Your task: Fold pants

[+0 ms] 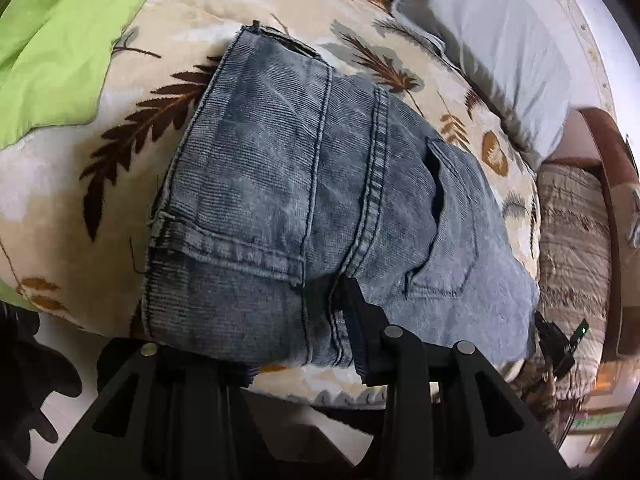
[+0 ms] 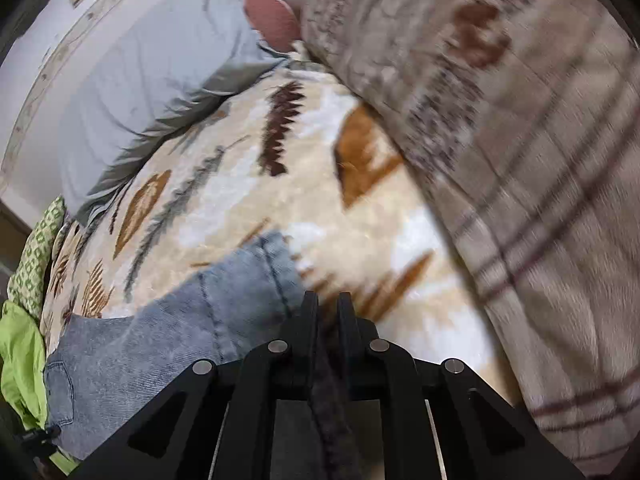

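Denim pants (image 1: pixel 304 200) folded on leaf-print blanket (image 1: pixel 132 136), no readable label.

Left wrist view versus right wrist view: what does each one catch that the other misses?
Only the left wrist view shows the folded jeans whole, with hems and back pocket, and the left tongs open around their near edge. Only the right shows the right tongs shut on denim, beside a brown plaid blanket. Both show the leaf-print blanket, grey pillow and green cloth.

A leaf-print blanket (image 1: pixel 168 128), green sheet (image 1: pixel 60 40), grey pillow (image 1: pixel 500 40) and plaid quilt (image 2: pixel 540 200).
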A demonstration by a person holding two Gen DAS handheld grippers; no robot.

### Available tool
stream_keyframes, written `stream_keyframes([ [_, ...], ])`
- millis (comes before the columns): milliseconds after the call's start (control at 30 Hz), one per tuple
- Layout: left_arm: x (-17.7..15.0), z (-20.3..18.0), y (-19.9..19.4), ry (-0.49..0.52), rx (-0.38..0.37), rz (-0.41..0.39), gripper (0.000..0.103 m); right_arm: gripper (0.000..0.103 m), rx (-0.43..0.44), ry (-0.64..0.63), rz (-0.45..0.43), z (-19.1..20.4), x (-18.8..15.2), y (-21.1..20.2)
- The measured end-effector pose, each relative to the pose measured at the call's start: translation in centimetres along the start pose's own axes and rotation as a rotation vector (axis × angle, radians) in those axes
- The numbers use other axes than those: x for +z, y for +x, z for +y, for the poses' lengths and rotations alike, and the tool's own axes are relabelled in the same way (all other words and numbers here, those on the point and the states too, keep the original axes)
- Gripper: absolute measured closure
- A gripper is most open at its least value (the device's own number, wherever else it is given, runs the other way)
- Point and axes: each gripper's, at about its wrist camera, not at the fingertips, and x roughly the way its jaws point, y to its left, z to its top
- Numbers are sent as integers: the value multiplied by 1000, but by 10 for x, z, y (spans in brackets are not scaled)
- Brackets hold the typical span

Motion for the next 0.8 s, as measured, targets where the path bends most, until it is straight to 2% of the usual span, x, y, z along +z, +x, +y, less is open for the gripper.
stream_keyframes([
  [33,-1,-1,-6,29,-13,8,71,89,-14,8,-14,-1,-2,-6],
  [67,-4,-1,-18,73,-42,3,71,89,-10,11,-38,1,-1,-14],
  [133,-5,2,-39,124,-103,-21,71,89,33,-11,-88,12,2,-35],
  [200,0,6,-68,158,-149,-83,69,88,106,-60,-103,41,4,-48],
  [233,6,8,-77,162,-149,-116,65,85,159,-102,-91,66,5,-50],
  [267,15,11,-84,159,-134,-152,52,76,194,-133,-75,85,4,-50],
  [300,25,14,-87,150,-106,-179,44,71,248,-178,-40,115,2,-45],
  [333,37,18,-87,128,-71,-198,39,63,296,-211,-7,143,0,-38],
  [367,51,24,-83,97,-57,-206,39,62,339,-235,27,166,-5,-31],
  [433,76,39,-64,31,-65,-161,39,62,431,-274,127,223,-18,-7],
  [567,102,63,-28,-59,-73,-67,39,62,494,-328,245,303,-32,42],
  [667,106,71,-18,-69,-130,-33,39,61,451,-408,297,351,-42,74],
  [800,113,71,-8,-54,-184,2,39,57,394,-465,305,380,-48,96],
])
